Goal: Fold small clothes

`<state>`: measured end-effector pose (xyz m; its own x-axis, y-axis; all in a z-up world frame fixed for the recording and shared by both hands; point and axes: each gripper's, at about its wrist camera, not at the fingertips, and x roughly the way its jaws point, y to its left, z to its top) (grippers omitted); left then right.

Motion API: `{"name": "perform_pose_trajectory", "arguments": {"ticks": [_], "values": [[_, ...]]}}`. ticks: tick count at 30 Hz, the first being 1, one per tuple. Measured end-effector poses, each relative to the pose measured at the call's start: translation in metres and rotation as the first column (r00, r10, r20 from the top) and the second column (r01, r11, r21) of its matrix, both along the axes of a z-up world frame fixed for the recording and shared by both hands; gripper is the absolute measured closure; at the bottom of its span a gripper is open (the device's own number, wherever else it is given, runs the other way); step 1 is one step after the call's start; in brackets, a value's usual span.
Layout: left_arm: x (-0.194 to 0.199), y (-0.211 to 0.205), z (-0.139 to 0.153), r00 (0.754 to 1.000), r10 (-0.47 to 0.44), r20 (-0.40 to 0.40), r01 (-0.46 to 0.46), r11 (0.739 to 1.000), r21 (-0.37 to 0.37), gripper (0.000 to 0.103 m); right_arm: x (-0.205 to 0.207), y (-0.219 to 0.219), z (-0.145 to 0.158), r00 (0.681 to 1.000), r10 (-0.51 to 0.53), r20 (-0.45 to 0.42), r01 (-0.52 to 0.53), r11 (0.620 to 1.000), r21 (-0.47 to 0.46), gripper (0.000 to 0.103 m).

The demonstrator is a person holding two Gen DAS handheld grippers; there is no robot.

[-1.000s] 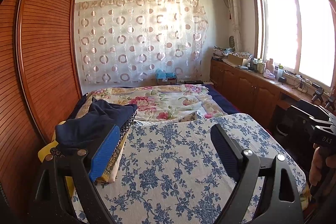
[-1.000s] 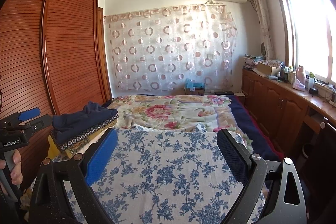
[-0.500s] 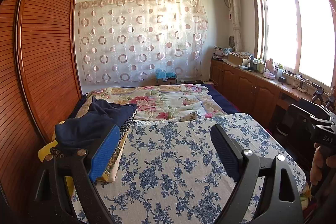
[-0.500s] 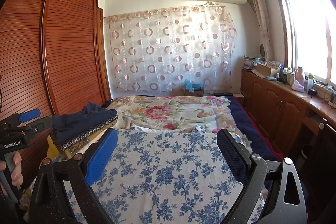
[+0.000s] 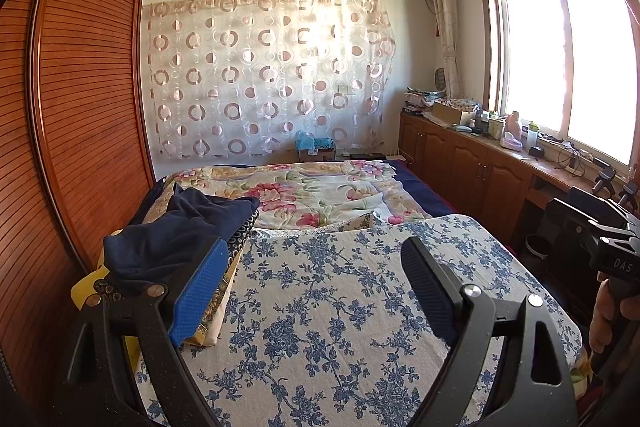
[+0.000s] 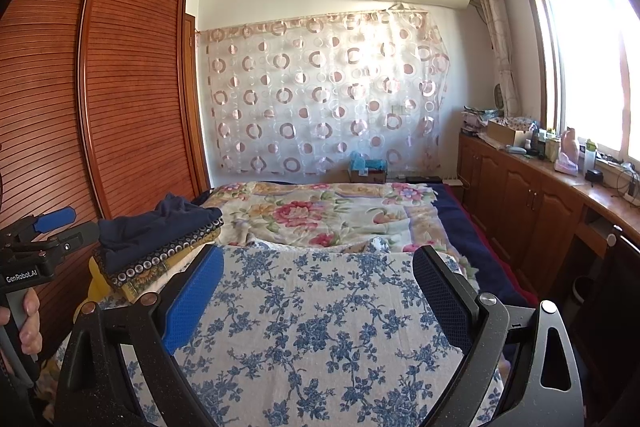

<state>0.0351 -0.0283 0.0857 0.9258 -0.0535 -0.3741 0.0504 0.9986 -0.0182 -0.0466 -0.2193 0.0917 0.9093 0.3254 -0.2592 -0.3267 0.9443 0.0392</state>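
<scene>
while both tools hang above the bed, nothing is in hand: the left tongs [image 5: 310,287] stand spread wide with only the blue-flowered bedspread [image 5: 340,307] showing between the pads, and the right tongs [image 6: 318,291] are likewise wide apart and hold nothing.

the clothes sit in a pile [image 5: 172,251] at the left edge of the bed, beside the slatted wardrobe [image 5: 72,107]. a navy garment [image 6: 160,227] lies rumpled on top, over a dark piece edged with ring patterns [image 6: 168,259] and something yellow underneath; how neatly the lower layers are folded cannot be told from here. the left tongs' blue pad overlaps the pile in the left wrist view, but whether it touches is unclear.

judging by the bare bedspread, no garment is spread out for folding, so the work looks to be either at its start or between pieces. what seems left is to take the navy garment off the pile, lay it flat on the bedspread and fold it.
</scene>
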Motion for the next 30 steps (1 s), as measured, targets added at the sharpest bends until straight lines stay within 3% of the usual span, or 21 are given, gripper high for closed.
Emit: {"name": "perform_pose_trajectory", "arguments": {"ticks": [30], "values": [[0.0,0.0015,0.0014,1.0,0.003,0.003,-0.003,1.0,-0.004,0.014,-0.0001,-0.0036,-0.0013,1.0,0.004,0.006,-0.004,1.0,0.003,0.007]]}}
